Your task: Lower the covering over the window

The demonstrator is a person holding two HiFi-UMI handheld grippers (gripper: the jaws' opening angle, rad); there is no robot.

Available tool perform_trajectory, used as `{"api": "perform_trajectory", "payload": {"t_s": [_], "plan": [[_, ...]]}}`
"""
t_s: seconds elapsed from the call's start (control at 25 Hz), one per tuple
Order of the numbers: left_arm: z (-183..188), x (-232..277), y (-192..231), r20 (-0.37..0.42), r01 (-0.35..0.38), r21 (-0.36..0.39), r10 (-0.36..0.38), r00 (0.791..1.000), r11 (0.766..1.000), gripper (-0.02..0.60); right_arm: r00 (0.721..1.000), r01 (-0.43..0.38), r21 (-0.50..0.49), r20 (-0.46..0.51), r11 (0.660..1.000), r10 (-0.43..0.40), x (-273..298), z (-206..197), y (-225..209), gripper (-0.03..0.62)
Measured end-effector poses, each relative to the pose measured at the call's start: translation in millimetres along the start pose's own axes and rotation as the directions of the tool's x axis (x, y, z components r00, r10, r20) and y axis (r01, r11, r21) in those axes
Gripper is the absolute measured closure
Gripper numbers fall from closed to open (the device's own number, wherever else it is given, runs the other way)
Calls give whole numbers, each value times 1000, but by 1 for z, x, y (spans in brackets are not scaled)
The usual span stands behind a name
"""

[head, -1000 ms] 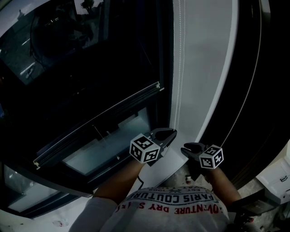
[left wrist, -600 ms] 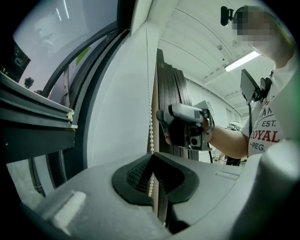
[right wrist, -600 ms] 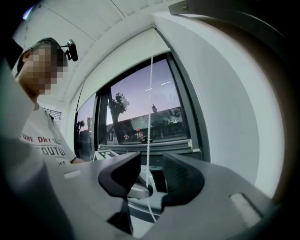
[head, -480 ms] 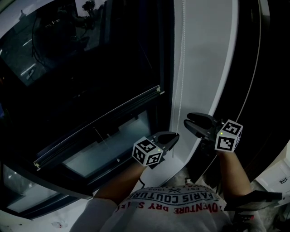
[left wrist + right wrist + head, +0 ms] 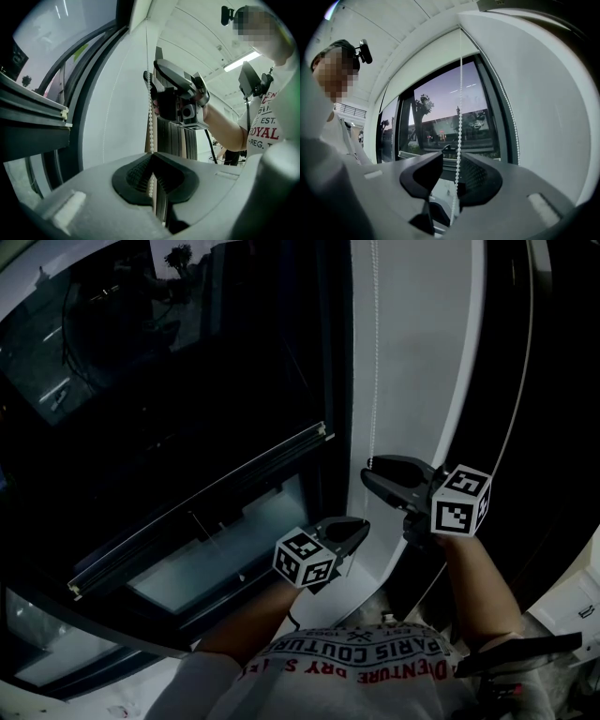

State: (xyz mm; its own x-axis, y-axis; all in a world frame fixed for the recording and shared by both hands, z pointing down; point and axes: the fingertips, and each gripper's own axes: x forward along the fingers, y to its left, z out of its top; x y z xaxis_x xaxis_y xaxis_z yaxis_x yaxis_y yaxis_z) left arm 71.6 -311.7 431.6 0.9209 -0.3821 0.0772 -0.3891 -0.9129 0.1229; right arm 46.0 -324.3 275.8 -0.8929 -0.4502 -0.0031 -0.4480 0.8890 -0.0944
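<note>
Left gripper [image 5: 354, 526] [image 5: 151, 176] is clamped tight on a white bead chain [image 5: 374, 381] [image 5: 151, 122] [image 5: 460, 117]. The chain hangs down a pale wall strip [image 5: 412, 352] just right of the dark window [image 5: 187, 381]. Right gripper [image 5: 367, 472] [image 5: 450, 173] sits higher on the same chain with its jaws wide (they have just been closing slightly). The chain runs between them, not pinched.

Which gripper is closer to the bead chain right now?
Left. The left gripper is shut on the bead chain. The right gripper, higher up, has the chain running between its open jaws, which have just been closing but are not clamped on it.
</note>
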Motion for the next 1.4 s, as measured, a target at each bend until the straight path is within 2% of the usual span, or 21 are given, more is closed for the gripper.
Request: {"api": "perform_trajectory", "payload": {"t_s": [0.12, 0.2, 0.4, 0.52, 0.64, 0.76, 0.84, 0.96, 1.16, 1.28, 1.4], "plan": [[-2, 1, 0, 2, 3, -5, -3, 1000, 1000, 572, 1000, 16, -23, 6, 1000, -16, 3, 0, -2, 527], [-2, 2, 0, 3, 2, -3, -2, 1000, 1000, 572, 999, 42, -38, 12, 998, -42, 1, 0, -5, 589], [1, 3, 1, 10, 6, 7, -6, 1000, 1000, 572, 998, 42, -15, 45, 999, -41, -4, 4, -8, 585], [-6, 3, 1, -12, 1, 16, -1, 1000, 1000, 572, 999, 44, -36, 28, 998, -43, -2, -3, -8, 585], [-26, 3, 4, -58, -8, 17, 9, 998, 1000, 572, 998, 50, -65, -30, 997, -52, 1, -26, -10, 585], [-39, 1, 11, -59, -29, -12, 28, 998, 1000, 572, 998, 56, -11, -11, 998, -56, 0, -39, -14, 585], [-49, 1, 13, -89, -35, 2, 35, 995, 999, 572, 998, 65, 0, -19, 998, -65, 0, -49, -16, 585], [-72, -1, 16, -144, -46, 16, 47, 988, 999, 572, 995, 80, -13, -60, 997, -80, 4, -71, -15, 585], [-113, -2, 18, -214, -59, -19, 54, 975, 998, 572, 992, 85, 6, -99, 996, -84, 6, -114, -15, 585], [-136, -3, 20, -260, -72, -7, 68, 963, 997, 572, 988, 96, 38, -126, 995, -91, 5, -137, -18, 585], [-152, -6, 23, -283, -89, -27, 78, 956, 996, 572, 986, 106, 68, -135, 992, -96, 5, -153, -19, 585]]}}
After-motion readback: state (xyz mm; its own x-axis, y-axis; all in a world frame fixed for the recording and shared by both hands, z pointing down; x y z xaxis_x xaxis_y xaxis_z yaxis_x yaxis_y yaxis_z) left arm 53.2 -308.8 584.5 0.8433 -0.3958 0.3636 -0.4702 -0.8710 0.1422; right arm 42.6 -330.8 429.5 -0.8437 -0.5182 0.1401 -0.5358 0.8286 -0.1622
